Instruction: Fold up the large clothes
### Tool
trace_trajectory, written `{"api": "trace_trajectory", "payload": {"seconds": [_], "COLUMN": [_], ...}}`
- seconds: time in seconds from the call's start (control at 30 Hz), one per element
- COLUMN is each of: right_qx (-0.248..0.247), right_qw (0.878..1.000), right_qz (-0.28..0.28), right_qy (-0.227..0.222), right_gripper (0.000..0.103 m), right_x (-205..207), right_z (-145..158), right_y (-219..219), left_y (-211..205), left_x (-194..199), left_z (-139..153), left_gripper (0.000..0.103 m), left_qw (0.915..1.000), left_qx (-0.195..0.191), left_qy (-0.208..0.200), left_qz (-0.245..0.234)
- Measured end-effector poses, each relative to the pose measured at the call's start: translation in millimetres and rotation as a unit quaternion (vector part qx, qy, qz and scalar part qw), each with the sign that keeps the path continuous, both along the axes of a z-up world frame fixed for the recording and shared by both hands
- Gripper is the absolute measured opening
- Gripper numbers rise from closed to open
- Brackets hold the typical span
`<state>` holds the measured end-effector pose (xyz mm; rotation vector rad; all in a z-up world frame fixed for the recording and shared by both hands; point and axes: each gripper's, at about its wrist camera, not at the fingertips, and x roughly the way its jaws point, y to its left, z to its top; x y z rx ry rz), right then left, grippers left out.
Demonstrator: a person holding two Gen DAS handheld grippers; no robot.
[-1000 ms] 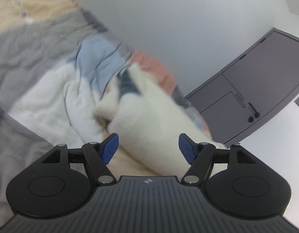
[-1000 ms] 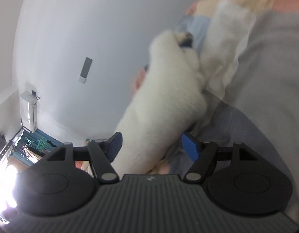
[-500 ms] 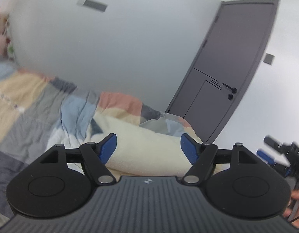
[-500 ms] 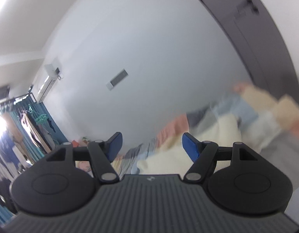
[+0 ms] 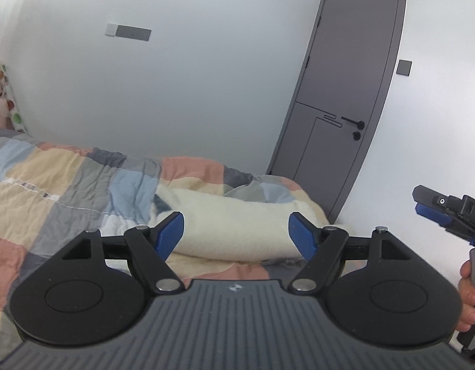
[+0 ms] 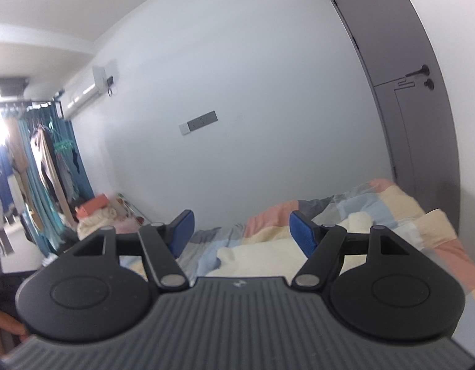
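Observation:
A cream fleece garment (image 5: 237, 225) lies as a long folded bundle on the patchwork quilt (image 5: 67, 185) near the bed's far corner. My left gripper (image 5: 235, 234) hangs above and back from it, open, with nothing between its blue pads. In the right wrist view the same garment (image 6: 259, 256) lies low in the middle, beyond my right gripper (image 6: 240, 231), which is open and holds nothing. At the right edge of the left wrist view the right tool's black and blue front (image 5: 435, 209) shows, held by a hand (image 5: 468, 289).
A grey door (image 5: 345, 92) stands just past the bed's corner, in a white wall. In the right wrist view, hanging clothes (image 6: 49, 160) and a teal curtain fill the far left, with a pile of soft things (image 6: 95, 212) at the bed's head.
Both grippers have lifted up and away from the cream garment and rolled level. The garment, close between the jaws before, now lies farther off on the quilt. The left jaws stand slightly wider.

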<state>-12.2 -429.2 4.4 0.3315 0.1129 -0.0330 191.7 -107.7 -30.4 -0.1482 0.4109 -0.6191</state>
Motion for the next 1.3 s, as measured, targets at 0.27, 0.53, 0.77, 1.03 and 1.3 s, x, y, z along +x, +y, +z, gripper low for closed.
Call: {"api": "trace_trajectory", "payload": {"seconds": [0.27, 0.53, 0.77, 1.03, 1.3], "right_qx": [-0.029, -0.023, -0.042, -0.026, -0.06], "right_qw": [0.999, 0.998, 0.996, 0.994, 0.991], "right_qz": [-0.006, -0.025, -0.035, -0.064, -0.065], "right_qy": [0.023, 0.049, 0.07, 0.081, 0.098], "right_gripper": [0.072, 0.072, 0.072, 0.072, 0.075], "right_x": [-15.3, -26.7, -39.8, -49.6, -44.8], "right_z": [-15.0, -38.0, -58.3, -72.3, -77.0], "right_y": [30.6, 43.0, 58.3, 59.5, 67.4], "left_y": [8.4, 16.0, 15.8, 9.6, 8.9], "left_x": [-32.1, -47.4, -43.6, -51.8, -64.7], "left_z": [-8.0, -23.0, -44.0, -58.4, -55.9], "left_gripper": [0.079, 0.079, 0.079, 0.086, 0.1], "left_qw": [0.999, 0.9971, 0.9979, 0.9959, 0.9947], "left_qx": [0.037, 0.057, 0.062, 0.09, 0.1], "left_qy": [-0.022, -0.032, -0.006, -0.008, -0.02], "left_qz": [0.01, 0.038, 0.019, 0.014, 0.005]}}
